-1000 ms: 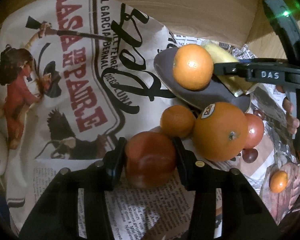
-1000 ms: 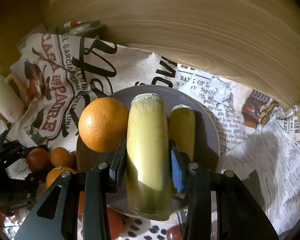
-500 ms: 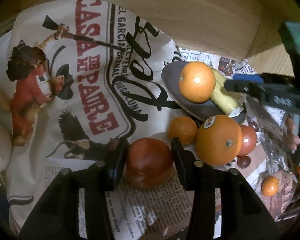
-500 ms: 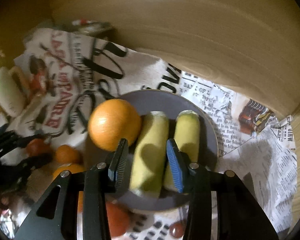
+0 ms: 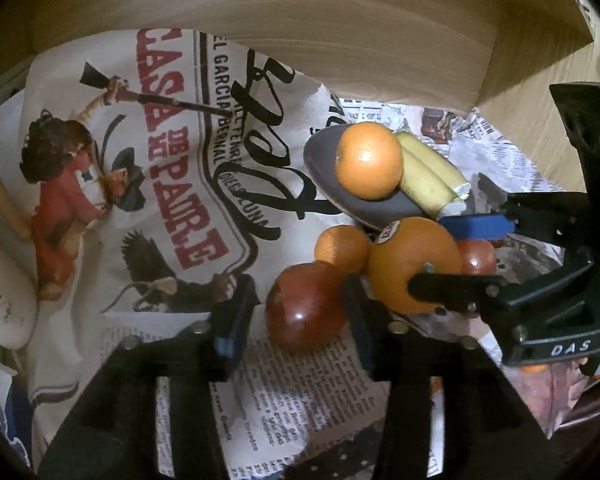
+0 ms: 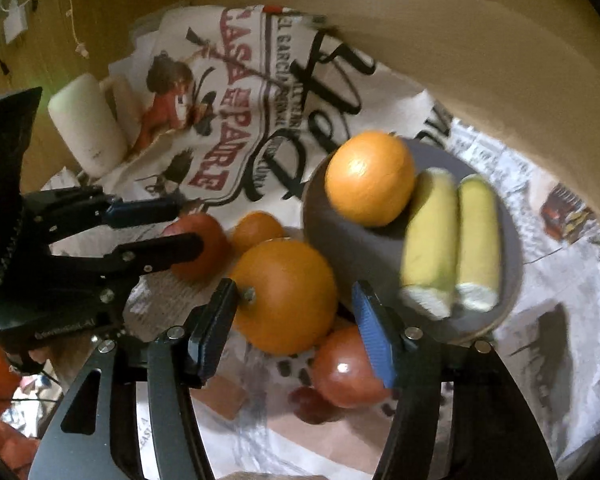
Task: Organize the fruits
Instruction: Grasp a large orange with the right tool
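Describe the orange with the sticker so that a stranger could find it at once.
Find the grey plate on the newspaper; just off its near rim lies a cluster of loose fruit. The stickered orange is the largest there, between a small mandarin and a red tomato, and alone carries a label.

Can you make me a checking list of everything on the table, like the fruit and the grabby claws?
Surface: newspaper sheets and a printed poster cover the table.
Job's things: grey plate holds one orange and two banana pieces; off the plate lie a big orange, a small orange and red fruits.
Clutter: white cylinder.
Grippers: left gripper open around a red fruit; right gripper open around the big orange.
Cables: nothing seen.
Surroundings: wooden wall with paper notes.
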The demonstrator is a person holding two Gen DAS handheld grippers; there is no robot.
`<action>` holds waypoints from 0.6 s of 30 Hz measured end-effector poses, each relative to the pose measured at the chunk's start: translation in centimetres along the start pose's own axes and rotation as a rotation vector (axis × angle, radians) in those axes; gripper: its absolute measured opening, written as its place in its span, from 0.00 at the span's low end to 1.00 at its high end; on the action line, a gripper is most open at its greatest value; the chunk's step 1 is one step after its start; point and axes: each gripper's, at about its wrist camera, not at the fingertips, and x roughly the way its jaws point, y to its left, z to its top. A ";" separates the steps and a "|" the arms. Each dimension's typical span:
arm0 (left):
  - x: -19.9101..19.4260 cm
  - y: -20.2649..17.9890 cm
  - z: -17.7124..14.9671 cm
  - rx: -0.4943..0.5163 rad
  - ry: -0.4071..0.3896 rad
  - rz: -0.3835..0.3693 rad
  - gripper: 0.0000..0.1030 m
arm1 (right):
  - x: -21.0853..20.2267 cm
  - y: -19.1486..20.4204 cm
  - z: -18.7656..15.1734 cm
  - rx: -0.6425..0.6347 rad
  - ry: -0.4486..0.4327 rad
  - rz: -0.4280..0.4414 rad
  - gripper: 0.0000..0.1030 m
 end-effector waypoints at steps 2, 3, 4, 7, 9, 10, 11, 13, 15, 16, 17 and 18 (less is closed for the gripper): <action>0.3 0.2 0.0 -0.002 0.007 -0.002 0.54 | 0.2 0.3 0.0 0.001 0.010 0.007 0.56; 0.6 0.4 0.1 -0.006 0.013 -0.008 0.56 | 0.4 0.4 0.0 -0.004 0.011 0.003 0.58; 1.0 0.5 0.1 -0.009 0.023 -0.016 0.57 | 0.5 0.6 -0.1 -0.007 0.013 -0.001 0.58; 2.3 0.5 0.1 -0.013 0.063 -0.020 0.57 | 0.8 0.7 -0.1 -0.011 0.017 -0.005 0.59; 3.2 0.5 0.0 -0.009 0.090 -0.011 0.57 | 1.0 0.8 -0.1 -0.013 0.020 -0.003 0.59; 3.5 0.4 0.0 -0.005 0.096 -0.010 0.57 | 1.1 0.8 -0.1 -0.014 0.021 -0.004 0.59; 3.5 0.3 0.0 0.000 0.091 -0.006 0.56 | 1.2 0.8 0.0 -0.018 0.022 -0.007 0.60; 3.6 0.1 0.1 0.008 0.089 -0.007 0.52 | 1.4 1.1 0.0 -0.038 0.022 -0.025 0.61; 3.6 0.0 0.0 0.014 0.087 -0.006 0.45 | 1.7 1.5 0.0 -0.063 0.022 -0.048 0.61; 3.6 0.0 0.0 0.014 0.085 -0.003 0.45 | 1.7 1.6 0.1 -0.068 0.021 -0.054 0.61; 3.5 0.0 0.0 0.014 0.083 -0.004 0.45 | 1.7 1.5 0.1 -0.069 0.021 -0.054 0.61; 3.4 0.0 -0.1 0.012 0.081 -0.005 0.45 | 1.8 1.5 0.1 -0.070 0.021 -0.054 0.60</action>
